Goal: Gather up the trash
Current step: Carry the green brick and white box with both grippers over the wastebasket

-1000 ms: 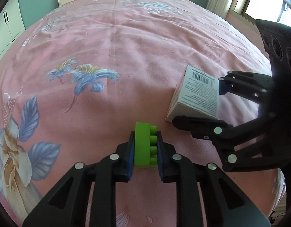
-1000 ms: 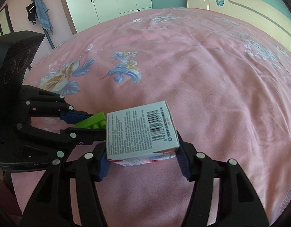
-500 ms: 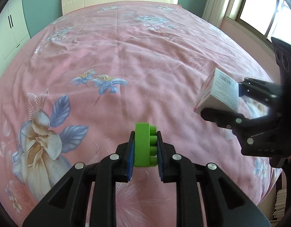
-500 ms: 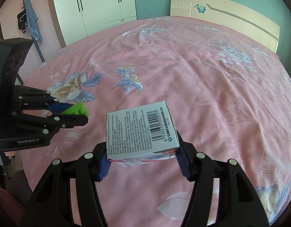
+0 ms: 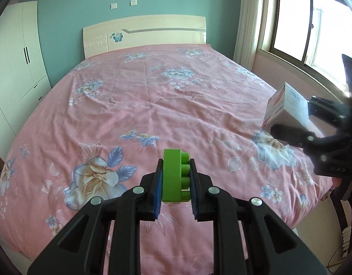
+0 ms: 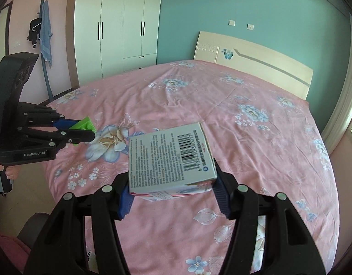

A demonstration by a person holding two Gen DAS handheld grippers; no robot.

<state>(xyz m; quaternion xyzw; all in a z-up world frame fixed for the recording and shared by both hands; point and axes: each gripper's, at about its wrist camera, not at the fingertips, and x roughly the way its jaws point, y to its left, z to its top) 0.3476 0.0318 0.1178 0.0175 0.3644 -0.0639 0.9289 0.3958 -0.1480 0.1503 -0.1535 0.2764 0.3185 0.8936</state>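
While aloft, brick (image 5: 175, 176) between tongs (image 5: 175, 183)

Green brick (image 5: 176, 176): moulded plastic, smooth, slight sheen. Box (image 6: 170, 158): printed cardboard, matt top, glossier print on the side. Left gripper (image 5: 176, 183) and right gripper (image 6: 171, 190): matt black plastic, shiny metal rivets, ribbed blue pads (image 5: 158, 190) that look rubbery. Bedspread (image 5: 153, 105): pink floral cloth, soft, matt, lightly creased. Headboard (image 5: 153, 32): cream, glossy. Wardrobe (image 6: 121, 23): white, smooth satin panels
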